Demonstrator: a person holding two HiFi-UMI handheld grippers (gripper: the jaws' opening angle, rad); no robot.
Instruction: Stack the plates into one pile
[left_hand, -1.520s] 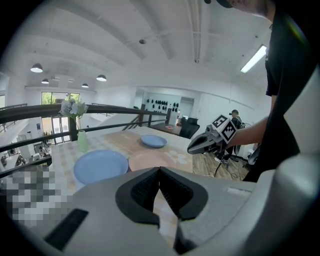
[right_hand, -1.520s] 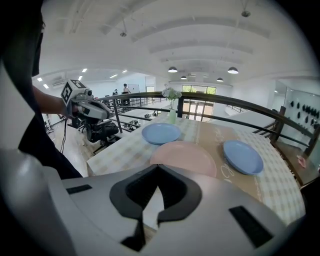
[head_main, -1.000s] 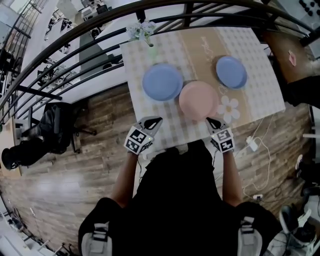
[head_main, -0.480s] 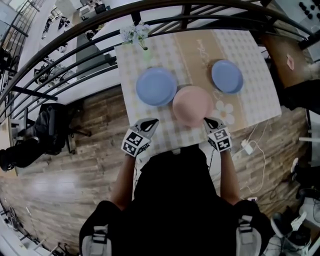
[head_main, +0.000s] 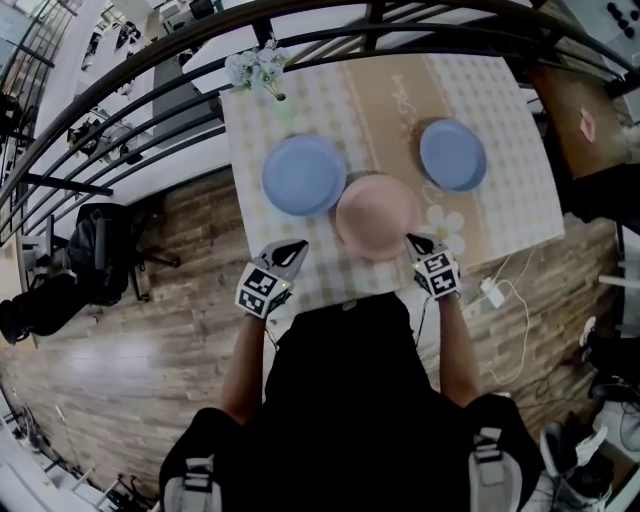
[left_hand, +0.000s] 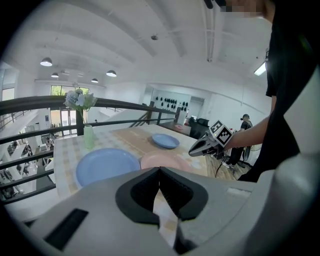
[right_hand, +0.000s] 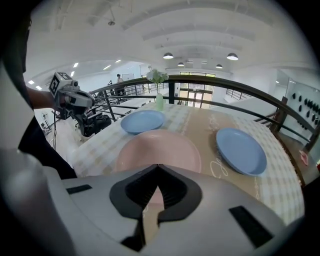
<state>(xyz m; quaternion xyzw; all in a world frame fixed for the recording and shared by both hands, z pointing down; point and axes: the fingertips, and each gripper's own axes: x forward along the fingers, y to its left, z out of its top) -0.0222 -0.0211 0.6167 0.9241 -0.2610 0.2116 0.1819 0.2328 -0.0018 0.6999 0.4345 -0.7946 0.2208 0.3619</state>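
Only the gripper views show the left hand-held gripper (left_hand: 159, 170) and right hand-held gripper (right_hand: 158, 166) clenched empty; the pink plate (head_main: 377, 215) lies just beside the right one, at its ten o'clock.

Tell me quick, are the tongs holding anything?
Left tongs: shut, holding nothing.
Right tongs: shut, holding nothing.

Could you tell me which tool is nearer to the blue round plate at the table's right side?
Right. The right tool sits before the blue round plate, toward the person; the left tool is beyond the pink round plate.
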